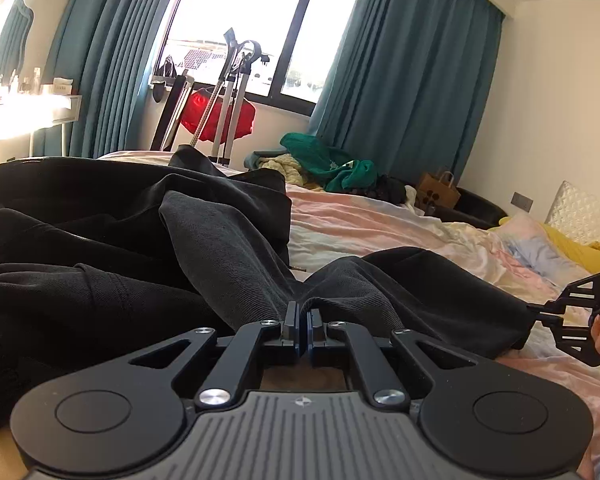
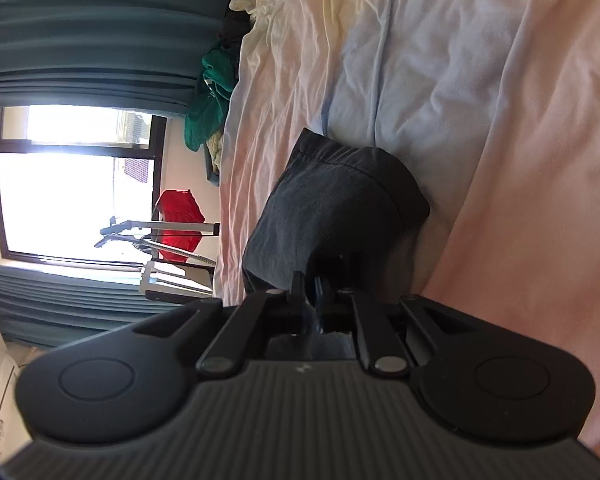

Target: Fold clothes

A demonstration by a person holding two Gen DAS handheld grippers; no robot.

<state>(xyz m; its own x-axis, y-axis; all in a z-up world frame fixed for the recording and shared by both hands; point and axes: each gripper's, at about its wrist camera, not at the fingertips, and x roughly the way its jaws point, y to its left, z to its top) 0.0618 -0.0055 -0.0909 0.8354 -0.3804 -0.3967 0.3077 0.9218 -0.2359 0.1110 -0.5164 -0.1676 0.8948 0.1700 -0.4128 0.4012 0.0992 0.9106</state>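
A dark grey garment (image 1: 204,236) lies crumpled across the bed, filling the left and middle of the left wrist view. My left gripper (image 1: 303,312) is shut on a fold of the garment at its near edge. My right gripper (image 1: 540,314) shows at the right of the left wrist view, shut on the garment's right end. In the right wrist view, which is rolled sideways, my right gripper (image 2: 310,286) pinches that end of the dark grey garment (image 2: 332,204), which bunches over the sheet.
The bed has a wrinkled pink, white and blue sheet (image 1: 380,224). A pile of green and yellow clothes (image 1: 324,160) lies at the far edge. A red bag and a metal stand (image 1: 228,112) are by the window. A paper bag (image 1: 438,190) and pillows (image 1: 580,216) are at right.
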